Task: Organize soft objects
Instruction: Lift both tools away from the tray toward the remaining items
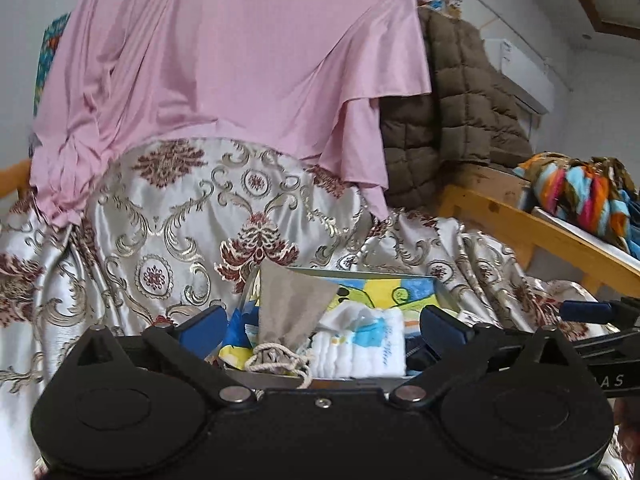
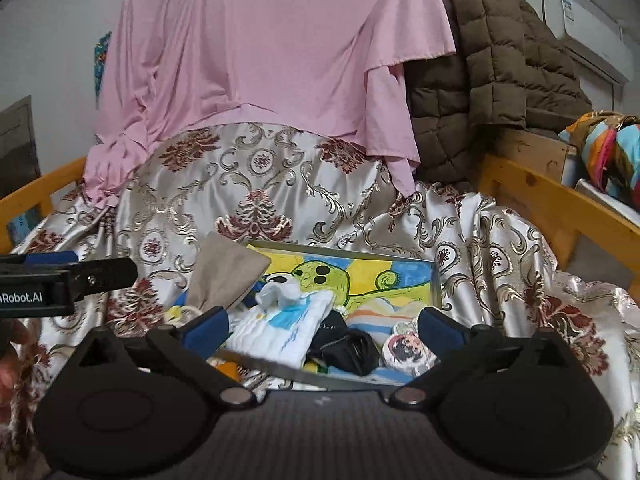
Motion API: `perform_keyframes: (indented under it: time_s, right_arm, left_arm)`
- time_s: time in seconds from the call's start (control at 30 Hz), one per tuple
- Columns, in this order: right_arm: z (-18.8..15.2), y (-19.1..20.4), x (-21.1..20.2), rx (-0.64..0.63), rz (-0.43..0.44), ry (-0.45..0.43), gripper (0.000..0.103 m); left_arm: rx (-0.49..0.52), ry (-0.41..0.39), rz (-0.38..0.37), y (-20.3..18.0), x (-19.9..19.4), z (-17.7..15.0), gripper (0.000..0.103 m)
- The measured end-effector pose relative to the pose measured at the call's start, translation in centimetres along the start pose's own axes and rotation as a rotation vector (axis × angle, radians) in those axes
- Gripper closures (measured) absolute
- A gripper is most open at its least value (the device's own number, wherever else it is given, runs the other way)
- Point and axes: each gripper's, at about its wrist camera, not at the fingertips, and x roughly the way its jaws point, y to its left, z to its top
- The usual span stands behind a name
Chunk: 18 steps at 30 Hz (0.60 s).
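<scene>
A shallow metal tray with a cartoon picture on its floor lies on the patterned satin cover. In it are a grey drawstring pouch leaning over the left rim, a folded white cloth with blue print, a black pouch and a round face badge. My left gripper hovers open above the tray's near edge, nothing between its fingers. My right gripper is open too, beside it, over the near rim. The left gripper's side shows in the right wrist view.
The satin bedspread rises at the back under a draped pink cloth. A brown quilted jacket hangs at the right. A wooden bed rail runs along the right, with a striped colourful scarf beyond it.
</scene>
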Motion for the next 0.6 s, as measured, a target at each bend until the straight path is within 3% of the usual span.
perform_keyframes:
  time_s: [0.3,0.6]
  right_arm:
    - [-2.2,-0.8,-7.0,0.079,0.002,-0.054,0.000]
    - [-5.6,-1.3,-12.0,0.088,-0.034,-0.094,0.000]
  left_arm:
    - [0.049,-0.046,0.056,-2.2,-7.6,-3.2,0.001]
    - [0.058,0.018,0.077,-2.8,-11.9,-6.9,0.001]
